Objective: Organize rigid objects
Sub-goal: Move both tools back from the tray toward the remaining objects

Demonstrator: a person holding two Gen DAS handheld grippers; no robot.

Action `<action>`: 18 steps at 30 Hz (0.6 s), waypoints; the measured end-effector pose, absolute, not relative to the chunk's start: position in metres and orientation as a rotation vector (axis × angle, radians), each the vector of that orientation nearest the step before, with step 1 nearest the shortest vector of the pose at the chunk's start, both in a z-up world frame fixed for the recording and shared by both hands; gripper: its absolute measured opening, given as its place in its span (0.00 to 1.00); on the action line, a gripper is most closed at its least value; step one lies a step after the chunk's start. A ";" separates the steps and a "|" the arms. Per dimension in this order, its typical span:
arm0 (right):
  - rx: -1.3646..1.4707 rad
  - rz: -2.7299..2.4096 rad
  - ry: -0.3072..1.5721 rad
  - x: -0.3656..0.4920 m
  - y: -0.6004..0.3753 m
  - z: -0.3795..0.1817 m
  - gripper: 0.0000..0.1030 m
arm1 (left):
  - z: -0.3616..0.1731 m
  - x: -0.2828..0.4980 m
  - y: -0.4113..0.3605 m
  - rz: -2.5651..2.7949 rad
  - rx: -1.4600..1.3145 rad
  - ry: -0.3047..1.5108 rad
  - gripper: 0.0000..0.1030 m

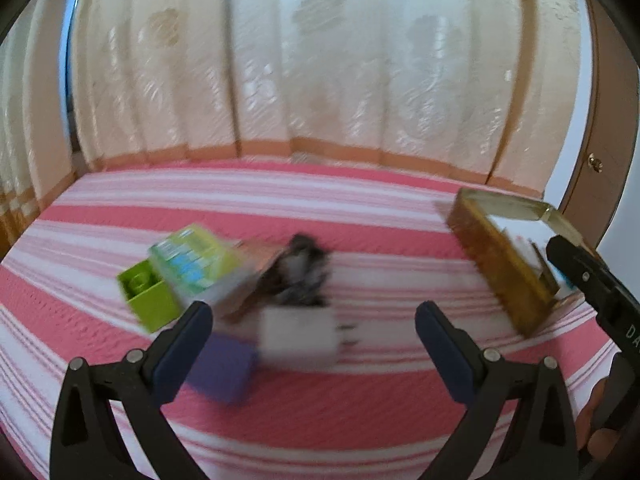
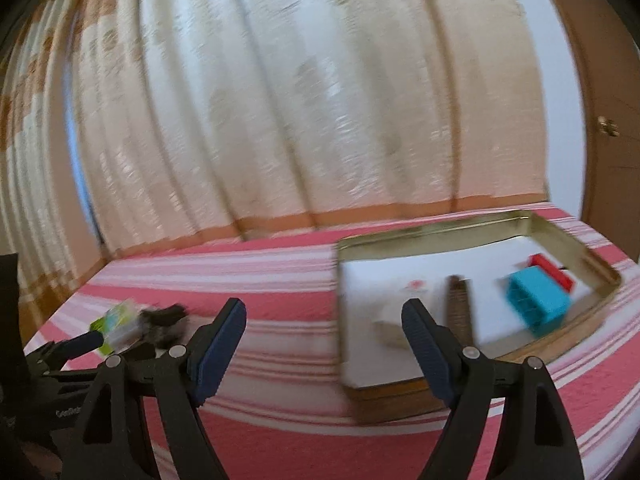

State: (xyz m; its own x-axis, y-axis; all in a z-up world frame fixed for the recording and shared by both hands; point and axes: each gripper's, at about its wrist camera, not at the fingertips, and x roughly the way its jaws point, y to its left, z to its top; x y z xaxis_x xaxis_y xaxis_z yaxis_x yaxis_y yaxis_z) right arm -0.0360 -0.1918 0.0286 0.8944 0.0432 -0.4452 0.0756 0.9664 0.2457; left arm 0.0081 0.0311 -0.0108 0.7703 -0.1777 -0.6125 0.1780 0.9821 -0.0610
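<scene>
Left gripper (image 1: 314,320): wide, empty, poised over purple block (image 1: 224,370). Right gripper (image 2: 324,322): wide, empty. Tin (image 2: 472,222), two o'clock, collecting sorted blocks.

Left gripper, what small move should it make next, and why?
Probably ease the left gripper forward and down onto the white block. Its fingers are spread and empty, the block lies between them on the bedspread, and the gold tin already holds other pieces.
</scene>
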 end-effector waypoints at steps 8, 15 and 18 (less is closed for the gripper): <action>0.163 0.153 0.571 -0.011 -0.140 0.022 0.79 | -0.034 0.012 0.090 -0.186 -0.069 0.822 1.00; 0.152 0.221 0.637 0.002 -0.123 0.015 0.79 | -0.045 0.019 0.098 -0.183 -0.051 0.896 0.99; 0.145 0.255 0.653 0.005 -0.119 0.013 0.79 | -0.047 0.024 0.088 -0.170 0.026 0.903 0.94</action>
